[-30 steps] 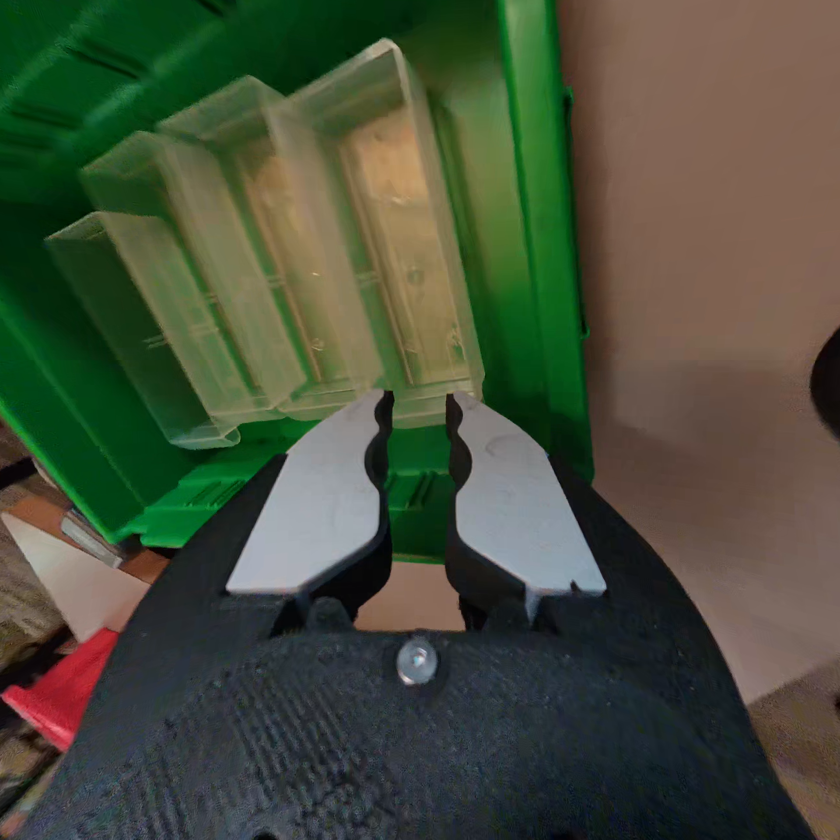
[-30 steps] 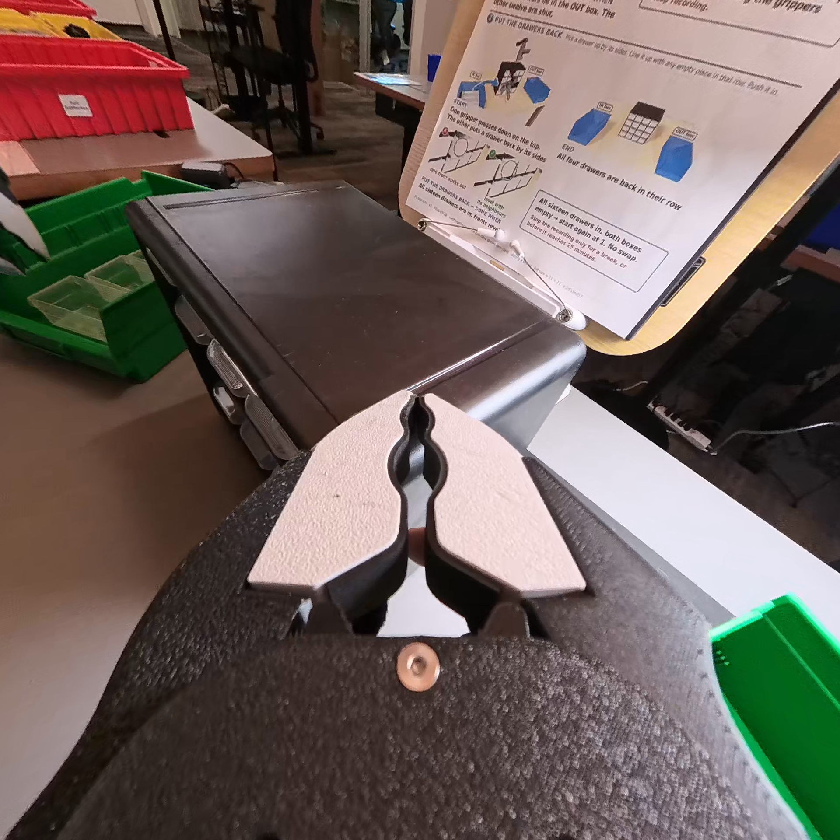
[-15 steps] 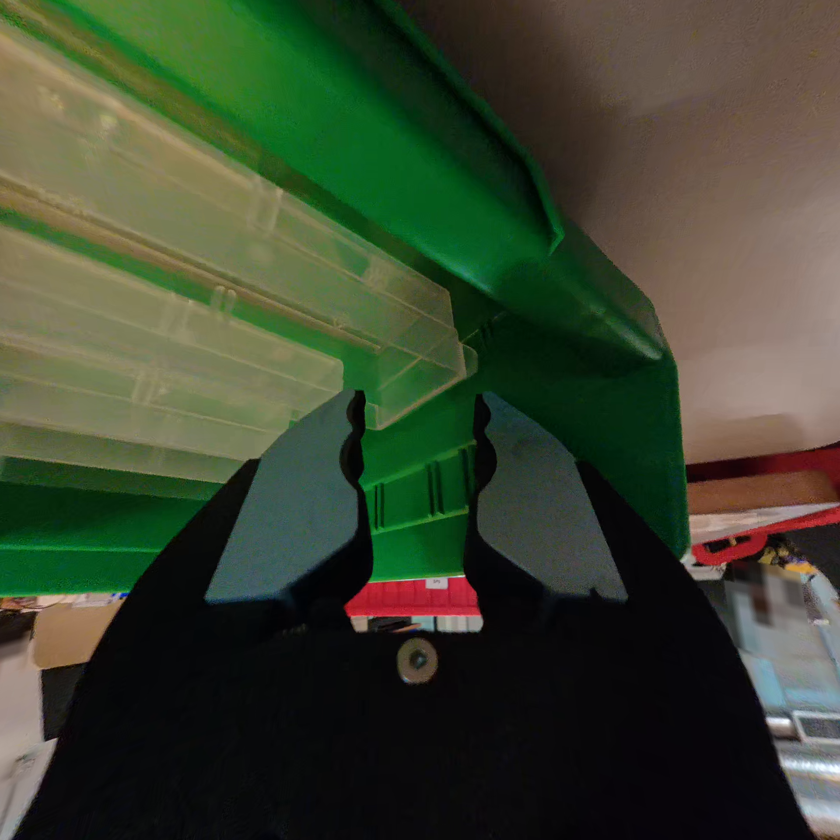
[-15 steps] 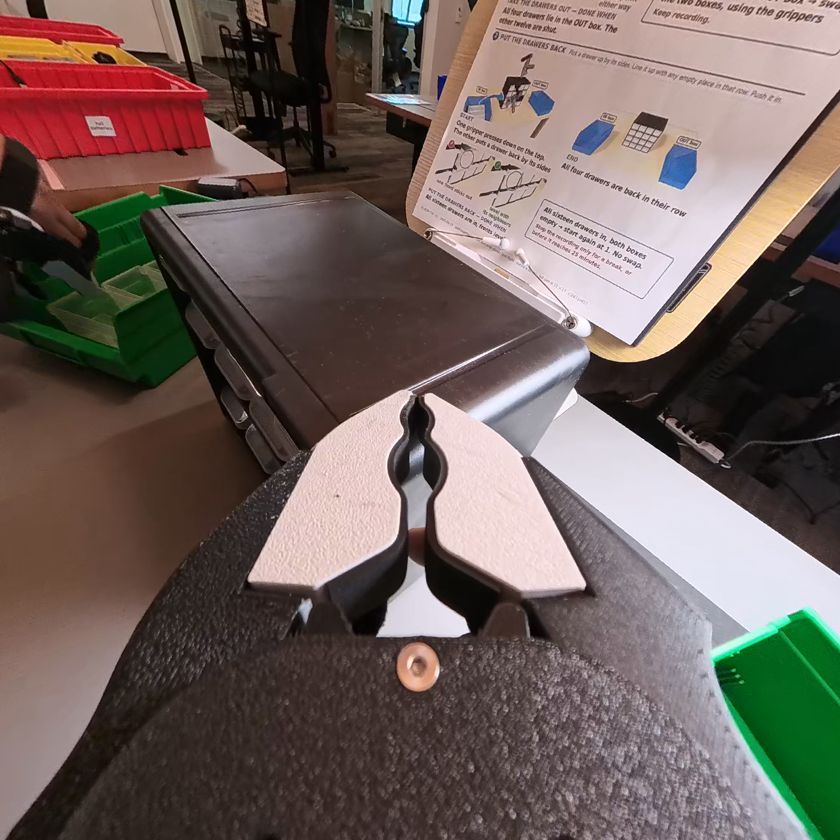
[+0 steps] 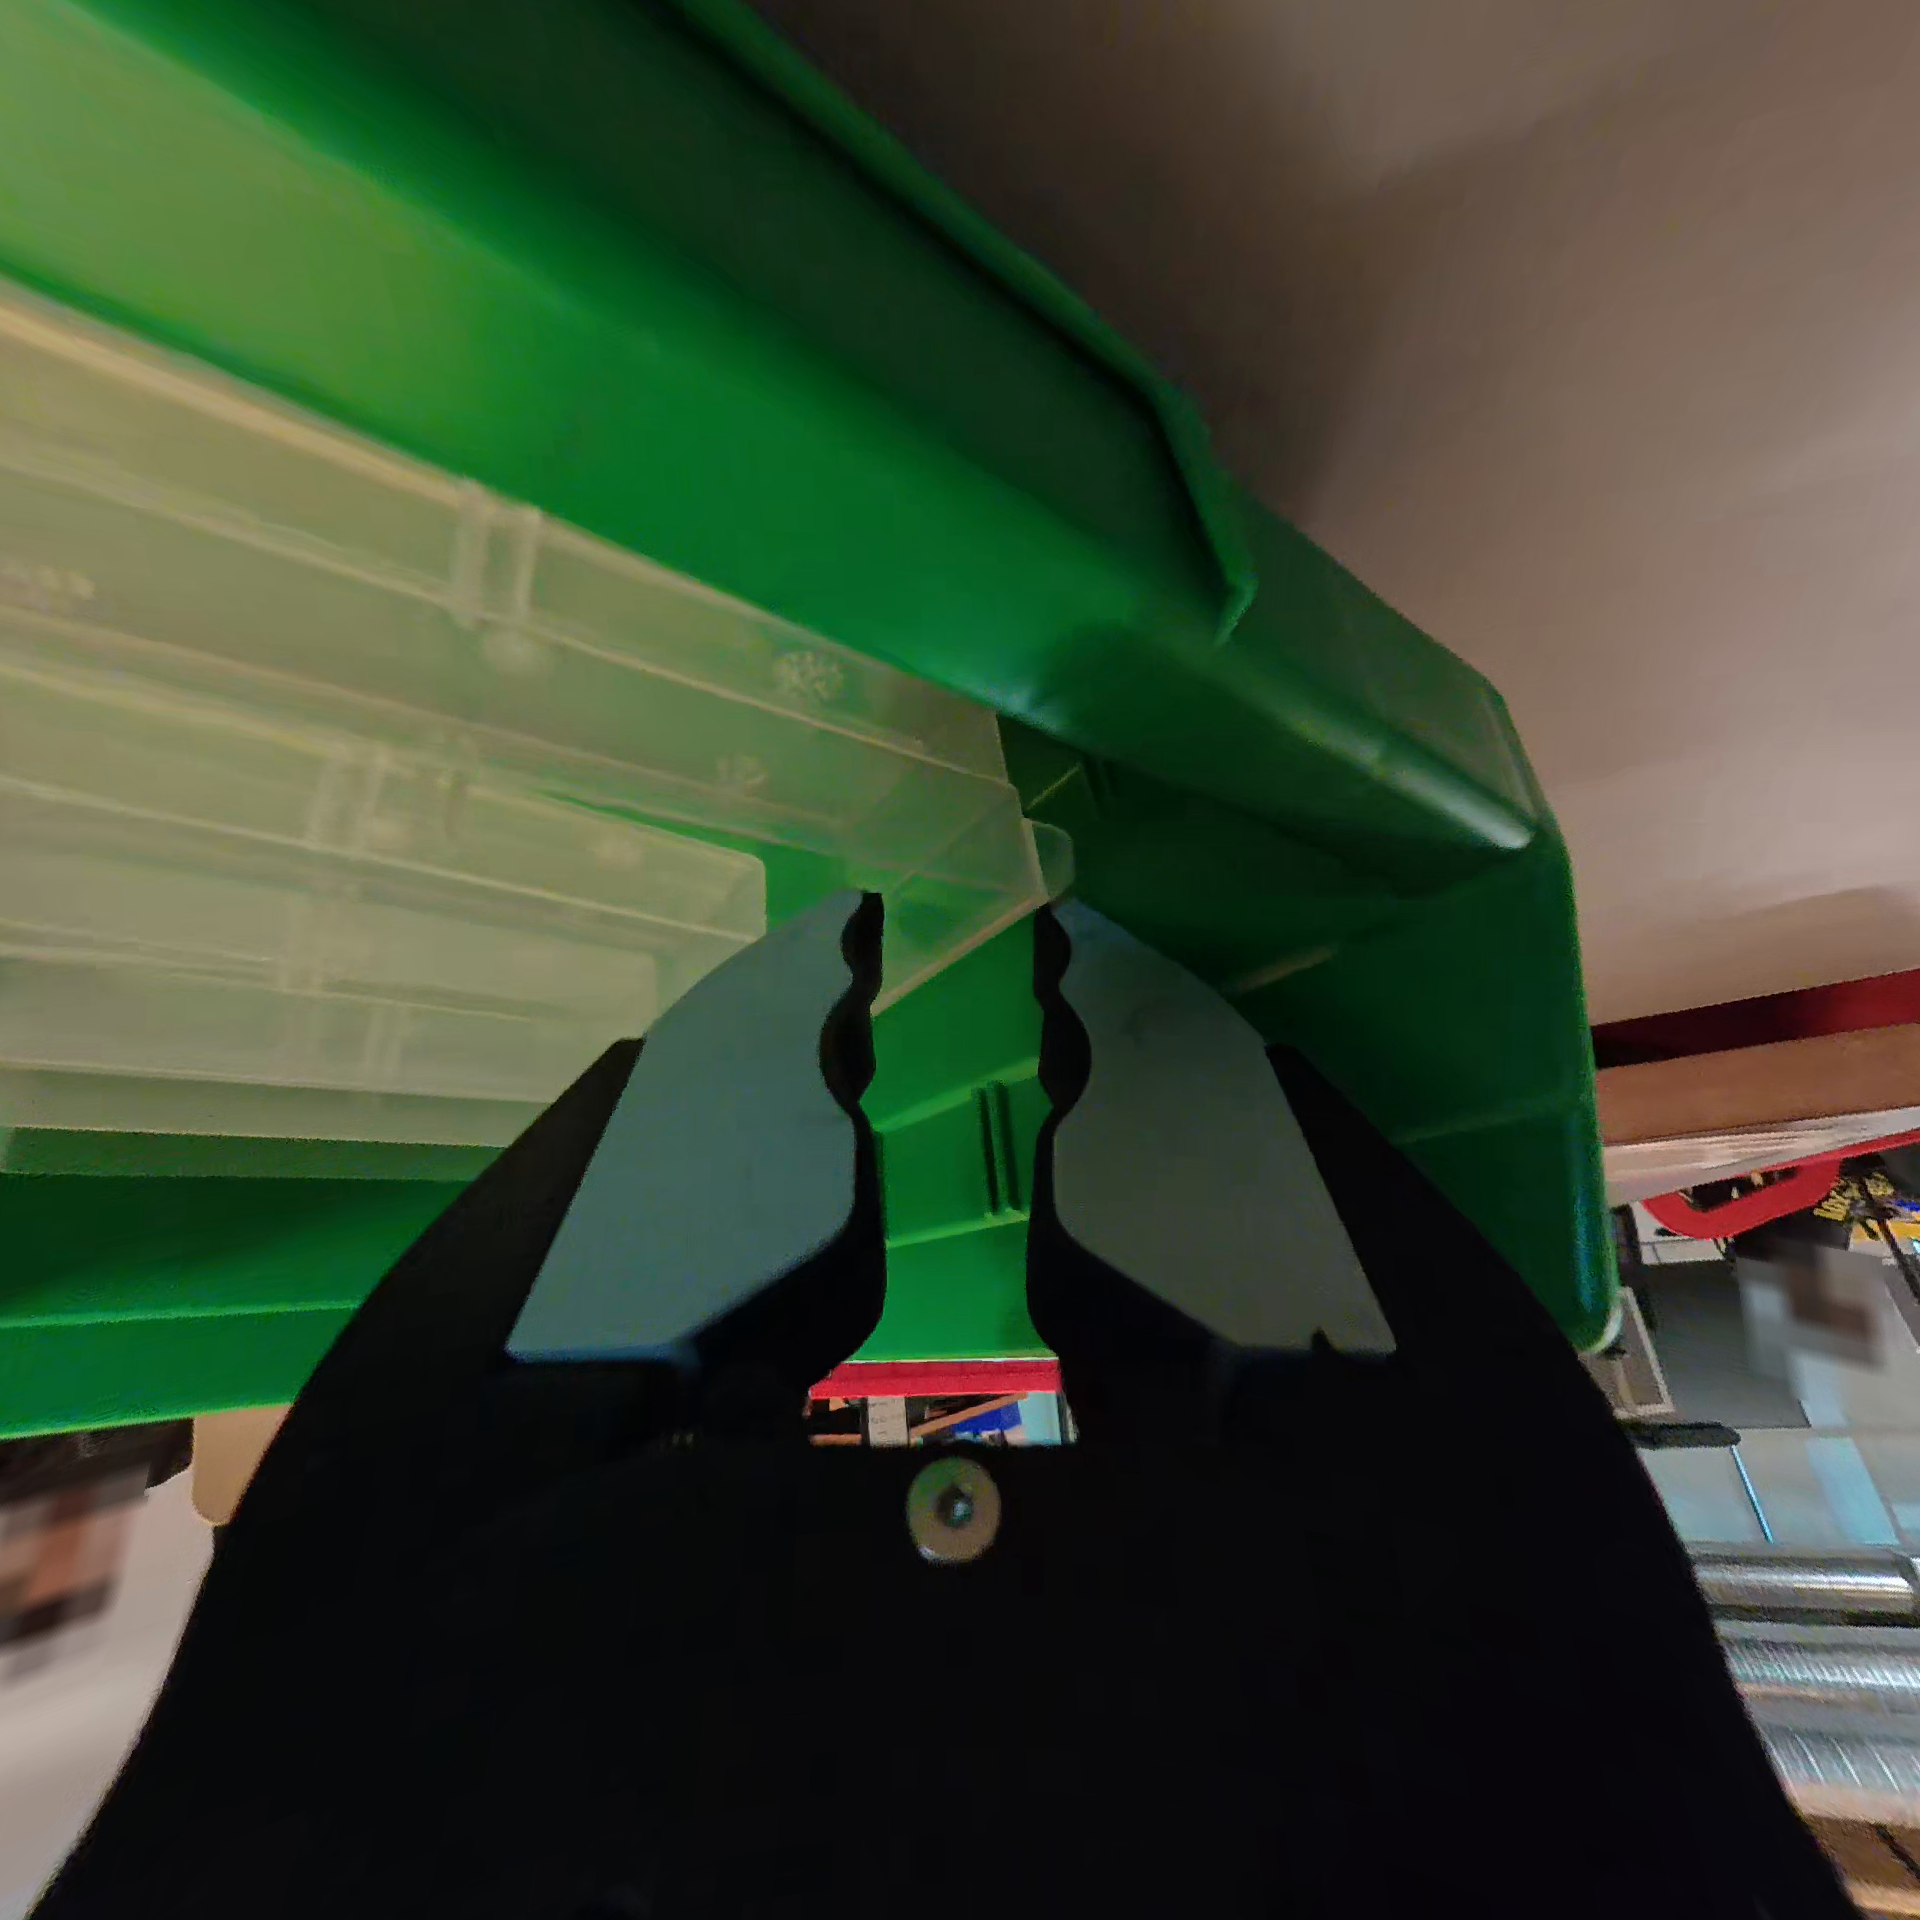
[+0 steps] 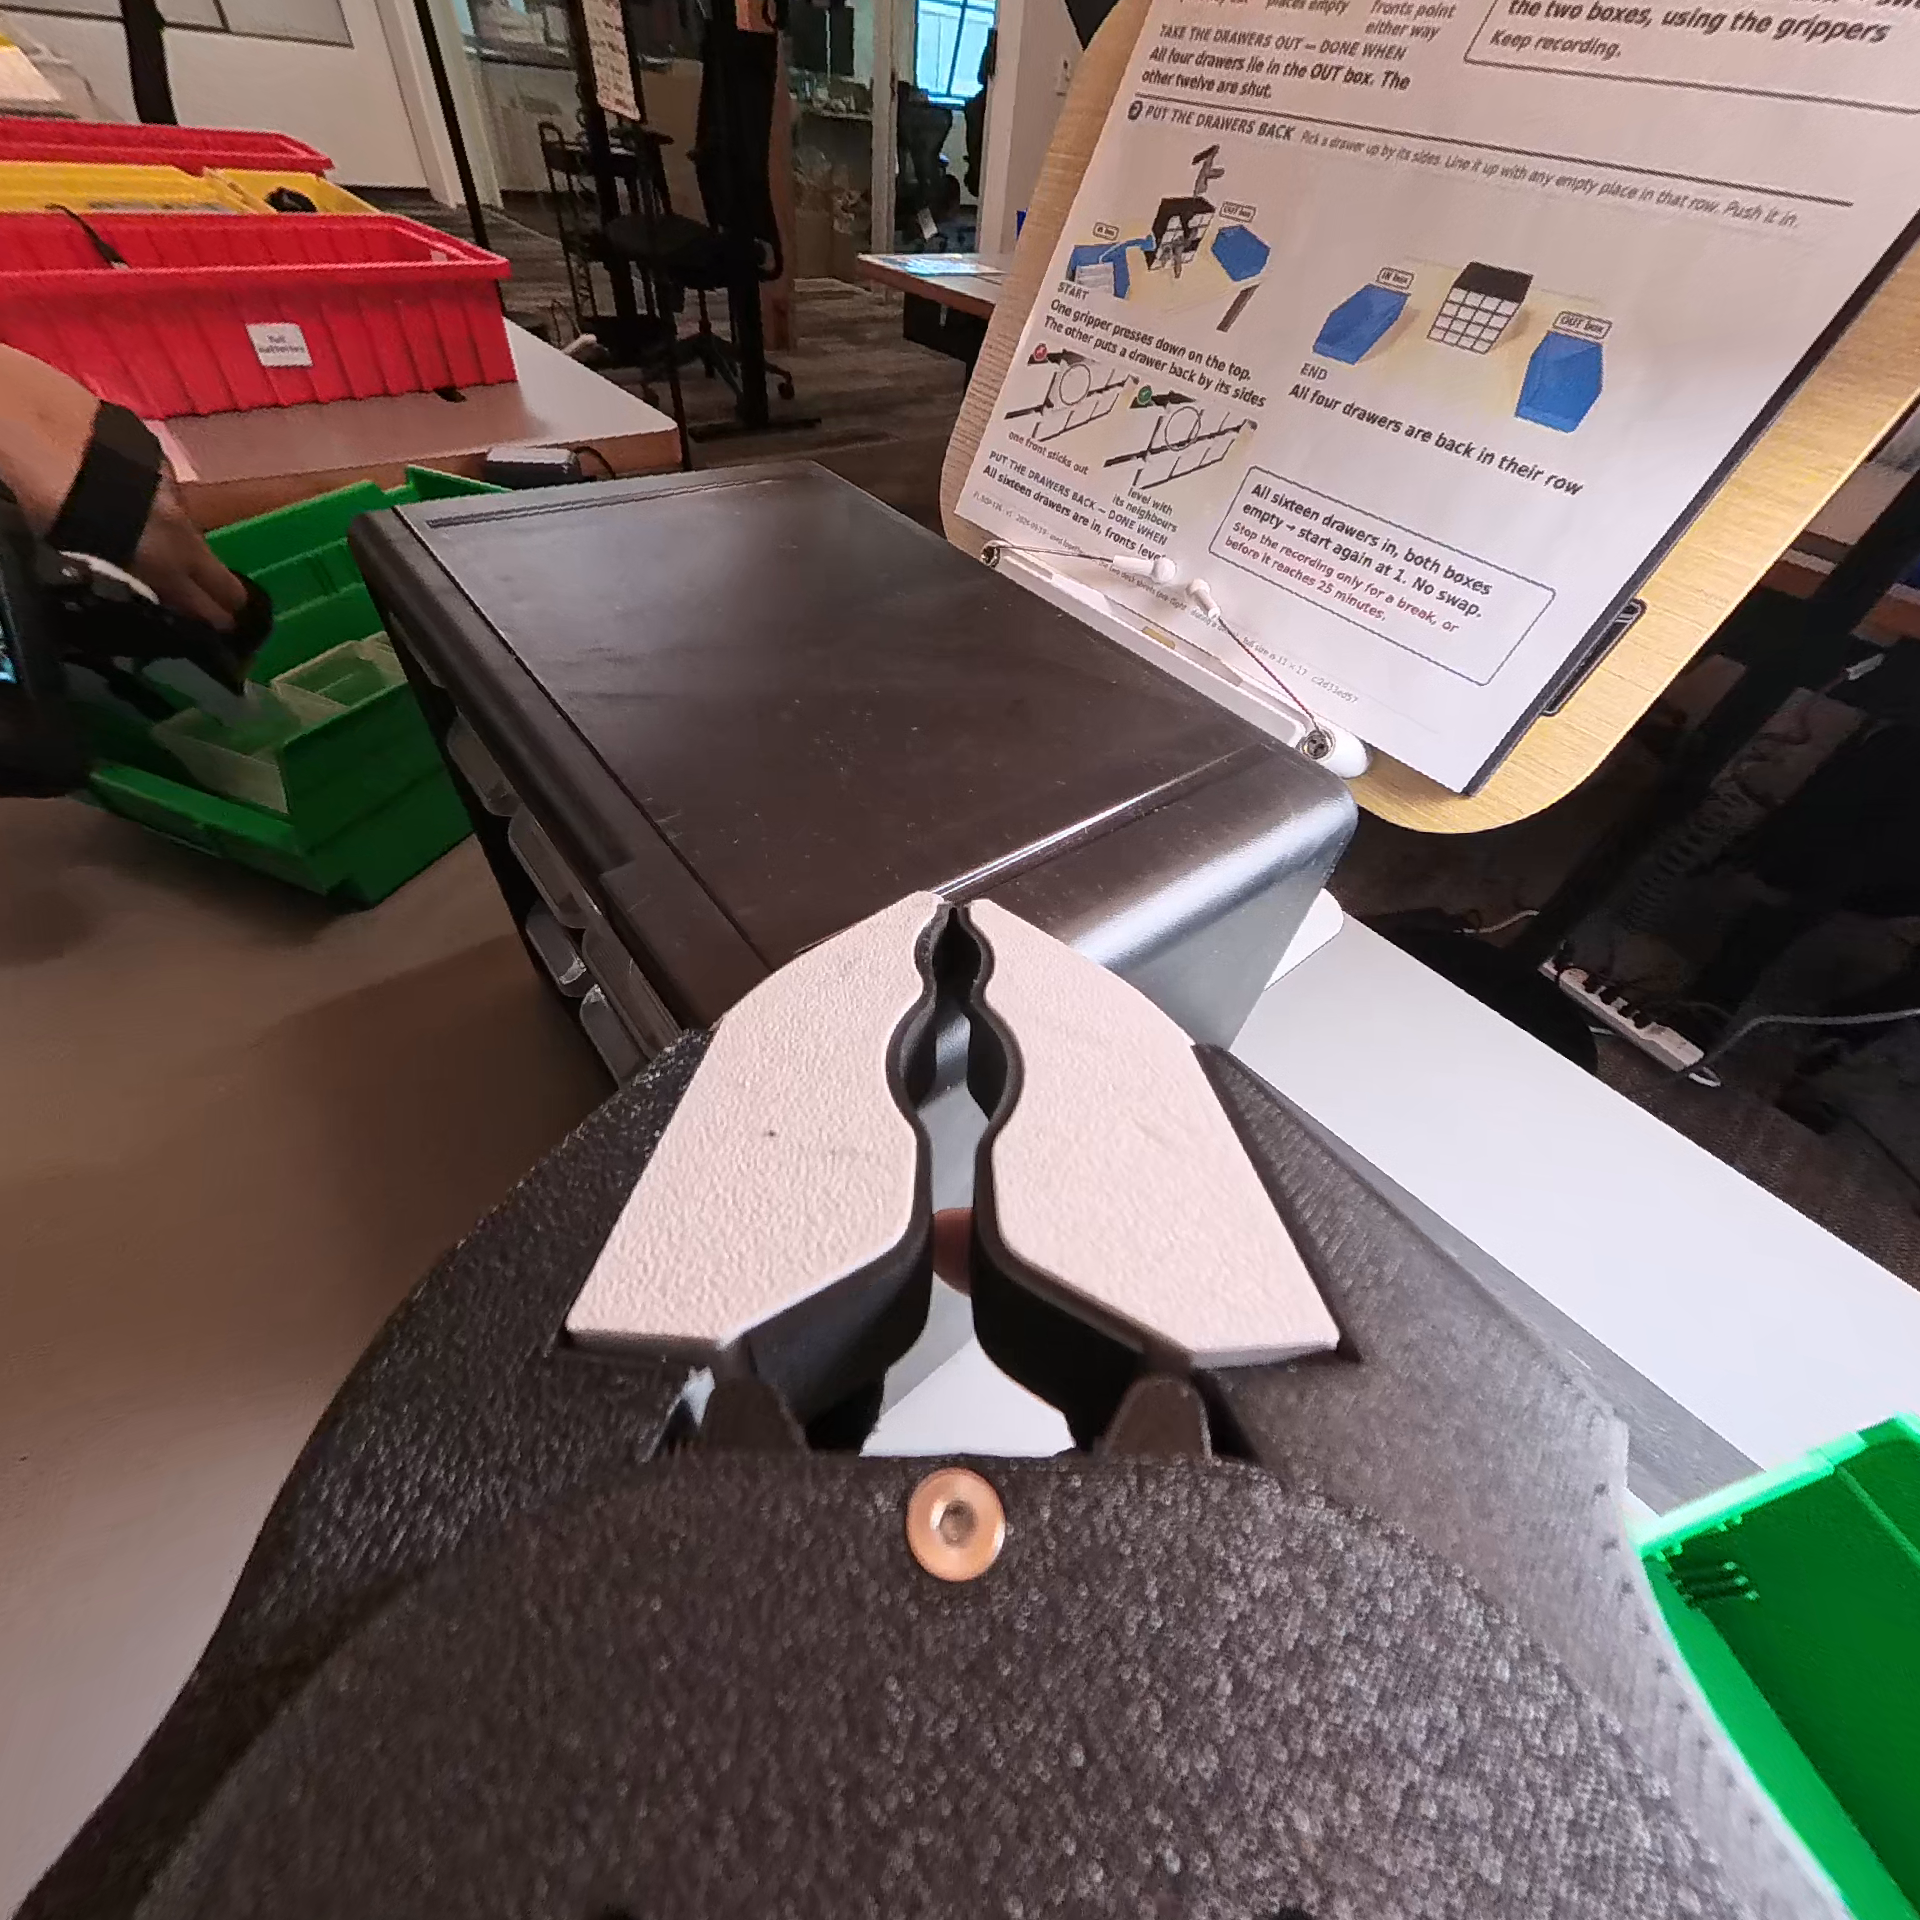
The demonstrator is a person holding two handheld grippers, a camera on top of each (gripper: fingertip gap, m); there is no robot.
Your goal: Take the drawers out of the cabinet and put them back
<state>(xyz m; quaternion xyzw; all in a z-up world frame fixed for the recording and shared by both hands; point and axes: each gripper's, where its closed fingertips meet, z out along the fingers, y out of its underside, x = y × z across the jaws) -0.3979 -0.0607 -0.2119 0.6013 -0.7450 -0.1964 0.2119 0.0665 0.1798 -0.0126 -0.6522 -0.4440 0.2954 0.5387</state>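
drawers (image 5: 436, 790) out, in bin (image 5: 727, 343) | left gripper (image 5: 958, 914) spread at one | right gripper (image 6: 952, 920) pressed together over cabinet (image 6: 831, 665) | refit pending

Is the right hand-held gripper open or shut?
Shut. In the right wrist view the right hand-held gripper has its fingertips touching, nothing between them, over the cabinet top.

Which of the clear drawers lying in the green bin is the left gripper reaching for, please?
The left gripper reaches for the clear drawer lying right against the green bin wall; its end corner sits between the open fingers, while the others lie farther left.
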